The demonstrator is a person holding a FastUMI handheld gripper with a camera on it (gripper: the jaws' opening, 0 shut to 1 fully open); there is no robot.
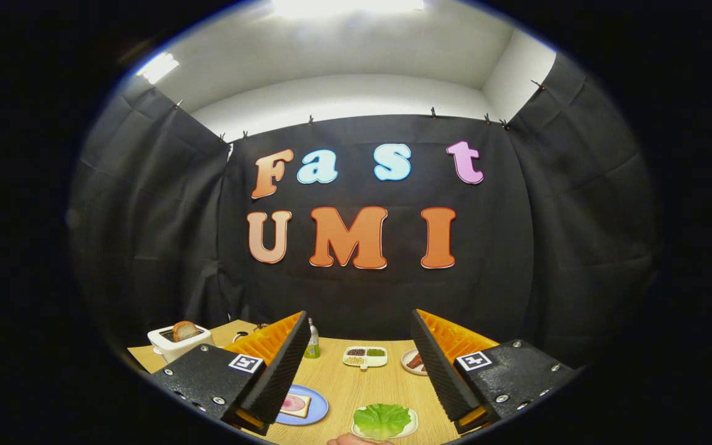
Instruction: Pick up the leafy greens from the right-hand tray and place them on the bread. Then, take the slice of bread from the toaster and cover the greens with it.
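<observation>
Between the two fingers of the claw [356, 371], low and just ahead of them, the leafy greens [382, 420] lie on a small pale tray [413, 426]. The claw is spread wide and pinches nothing; the greens are not yet touched.

Handling, as a judgement: the greens look thin, light and floppy, with a ruffled edge. They will probably bend or fold under pressure and may slip from a shallow pinch. Take hold at a raised edge or fold of the leaf, closing gently, not pressing flat into the tray.

Left of the greens, partly behind the left finger, a blue plate [316, 408] carries the bread [295, 405], which has a pink filling on top; this is the place for the greens. Further left, at the far corner of the wooden surface [356, 389], a white toaster [178, 343] holds a second slice [184, 330] standing in its slot.

Beyond the fingers stand a green bottle [312, 341], a divided dish [365, 356] and a small plate [415, 362] partly hidden by the right finger.

A pale rounded shape at the near rim of the tray may be a fingertip; it is cut off and cannot be confirmed.
</observation>
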